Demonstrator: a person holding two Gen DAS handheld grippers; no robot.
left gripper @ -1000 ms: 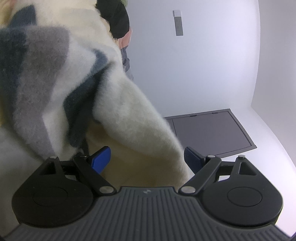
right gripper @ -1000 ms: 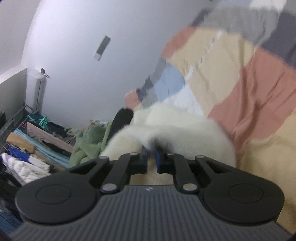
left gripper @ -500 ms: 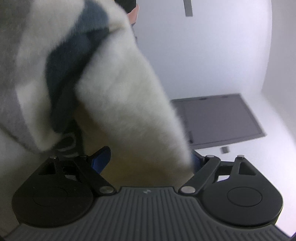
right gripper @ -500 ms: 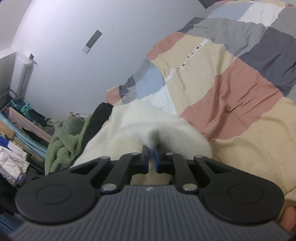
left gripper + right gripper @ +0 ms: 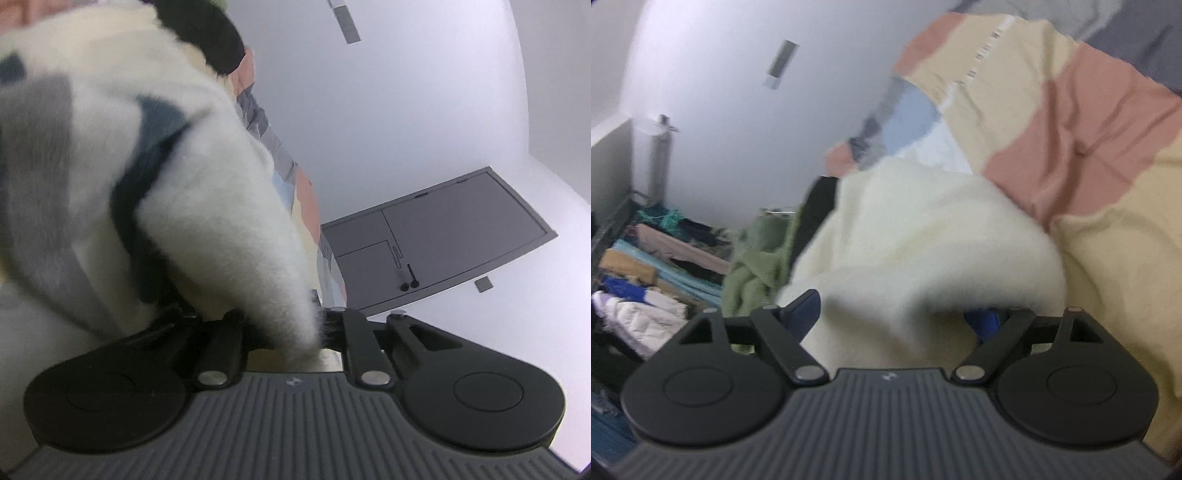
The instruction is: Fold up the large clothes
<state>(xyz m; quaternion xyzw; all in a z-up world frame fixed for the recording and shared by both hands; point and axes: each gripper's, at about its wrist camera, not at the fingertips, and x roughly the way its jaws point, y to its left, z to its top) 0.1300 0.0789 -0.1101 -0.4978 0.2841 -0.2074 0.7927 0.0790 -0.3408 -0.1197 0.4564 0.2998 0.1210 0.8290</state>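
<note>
**Handover mid-fold: one grip on, one coming off**

Left wrist view: left gripper (image 5: 291, 332) jaws drawn narrow, pinching a fold of the fleece (image 5: 184, 184). Garment fills 9 to 12 o'clock, blurred. The bite looks to be on thick pile near the edge; risk is that the fluff slips out under the garment's weight.

Right wrist view: right gripper (image 5: 897, 317) jaws opening wide, fleece (image 5: 923, 236) slack between them, lying over the quilt (image 5: 1089, 147) at 1 o'clock. Pile could snag a finger (image 5: 803, 306) and drag the fold askew.

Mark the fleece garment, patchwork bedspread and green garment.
fleece garment (image 5: 923, 229), right wrist view, cream top surface
patchwork bedspread (image 5: 1082, 147), right wrist view, pink patch
green garment (image 5: 753, 258), right wrist view, bunched middle
</note>
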